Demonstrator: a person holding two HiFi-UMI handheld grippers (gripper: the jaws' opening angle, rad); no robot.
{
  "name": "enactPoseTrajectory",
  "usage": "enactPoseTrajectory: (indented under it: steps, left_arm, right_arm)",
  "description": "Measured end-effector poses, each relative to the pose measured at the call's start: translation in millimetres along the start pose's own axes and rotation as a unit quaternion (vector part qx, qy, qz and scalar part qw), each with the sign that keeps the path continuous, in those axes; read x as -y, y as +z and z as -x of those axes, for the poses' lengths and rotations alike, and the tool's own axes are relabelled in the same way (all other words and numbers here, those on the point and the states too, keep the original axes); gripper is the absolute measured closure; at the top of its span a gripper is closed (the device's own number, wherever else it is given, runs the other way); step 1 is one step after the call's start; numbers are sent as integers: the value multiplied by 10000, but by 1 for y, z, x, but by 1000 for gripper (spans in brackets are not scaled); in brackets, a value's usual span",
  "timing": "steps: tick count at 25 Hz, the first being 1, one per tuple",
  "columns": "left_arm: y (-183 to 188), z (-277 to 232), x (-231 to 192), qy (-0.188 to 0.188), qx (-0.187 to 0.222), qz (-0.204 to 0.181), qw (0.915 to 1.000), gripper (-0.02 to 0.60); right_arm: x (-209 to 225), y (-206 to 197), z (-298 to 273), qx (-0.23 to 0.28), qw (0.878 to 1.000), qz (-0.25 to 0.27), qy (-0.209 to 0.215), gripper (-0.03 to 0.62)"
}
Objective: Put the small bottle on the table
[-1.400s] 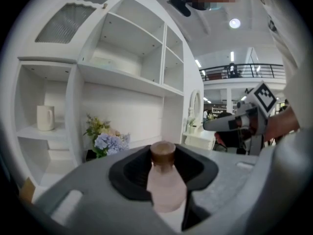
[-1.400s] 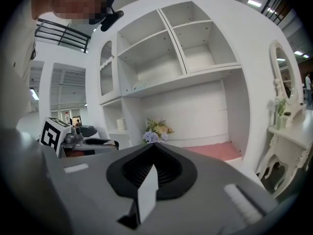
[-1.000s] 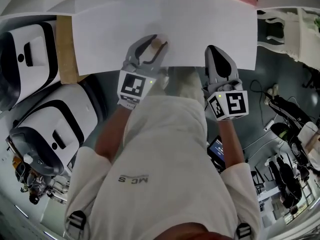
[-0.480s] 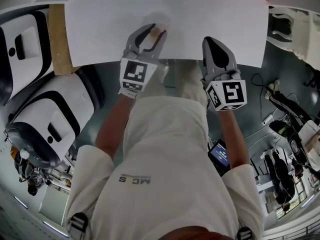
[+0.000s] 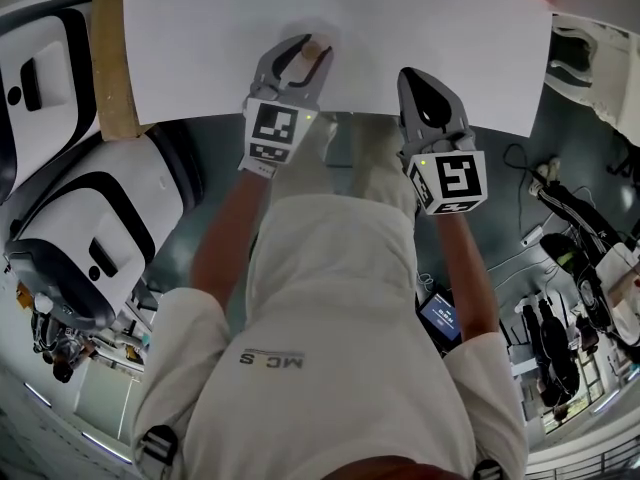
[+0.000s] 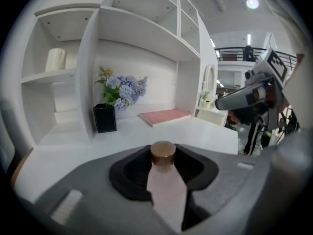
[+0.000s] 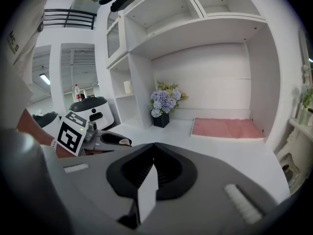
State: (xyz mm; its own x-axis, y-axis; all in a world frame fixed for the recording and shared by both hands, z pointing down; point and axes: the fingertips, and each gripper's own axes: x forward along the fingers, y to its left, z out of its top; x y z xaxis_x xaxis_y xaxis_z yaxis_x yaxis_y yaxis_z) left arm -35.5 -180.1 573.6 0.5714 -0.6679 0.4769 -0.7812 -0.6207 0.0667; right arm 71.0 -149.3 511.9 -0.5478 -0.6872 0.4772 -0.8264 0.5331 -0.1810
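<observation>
The small bottle (image 6: 165, 190), pale pink with a brown cap (image 6: 162, 153), stands upright between the jaws of my left gripper (image 6: 164, 168), which is shut on it. In the head view the left gripper (image 5: 303, 56) holds the bottle (image 5: 317, 51) just over the front edge of the white table (image 5: 200, 58). My right gripper (image 5: 417, 80) hangs beside it at the same edge, shut with nothing in it. In the right gripper view its jaws (image 7: 153, 148) meet at the tips, and the left gripper (image 7: 113, 140) shows at the left.
At the back of the table stand a black pot of lilac flowers (image 6: 111, 106) and a pink mat (image 7: 226, 128), under white shelves (image 6: 54, 72). White and black machines (image 5: 90, 238) stand on the floor at the left. Cables and gear (image 5: 575, 268) lie at the right.
Both grippers have sunk toward the table's front edge. The bottle stays held in the left gripper; the right stays shut.
</observation>
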Motion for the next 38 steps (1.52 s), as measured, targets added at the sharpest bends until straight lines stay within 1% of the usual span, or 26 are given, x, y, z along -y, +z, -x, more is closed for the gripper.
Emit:
enactPoseTrajectory:
  steps: [4, 9, 13, 17, 20, 24, 28, 32, 36, 38]
  left_arm:
    - [-11, -6, -4, 53, -27, -44, 10000, 440]
    - [-22, -10, -6, 109, -118, -104, 9998, 440]
    - [-24, -11, -7, 124, -97, -121, 9998, 440]
    - [-27, -10, -3, 34, -156, -213, 9996, 437]
    - [-27, -10, 0, 93, -190, -278, 9994, 437]
    - [-25, -11, -1, 220, -118, -188, 9995, 437]
    - [-24, -12, -1, 222, -66, -46, 9997, 436]
    - [-24, -12, 1, 188, -120, 7, 9998, 434]
    - [-24, -11, 1, 236, -188, 61, 9995, 434]
    - [-21, -9, 1, 280, -148, 90, 9995, 433]
  right_arm:
    - [-2, -3, -2, 2, 10000, -16, 58, 594]
    - [2, -9, -1, -64, 9999, -112, -4, 594]
    - [4, -8, 0, -57, 9999, -123, -23, 594]
    - [4, -9, 0, -70, 9999, -106, -47, 594]
    - [3, -3, -1, -33, 10000, -71, -37, 594]
    - [2, 3, -3, -9, 10000, -76, -3, 594]
    - [1, 5, -1, 10, 10000, -54, -20, 594]
    - [2, 8, 5, 39, 10000, -30, -38, 594]
    - [6, 10, 10, 77, 9999, -46, -108, 594]
    - [7, 12, 12, 102, 9998, -49, -148, 594]
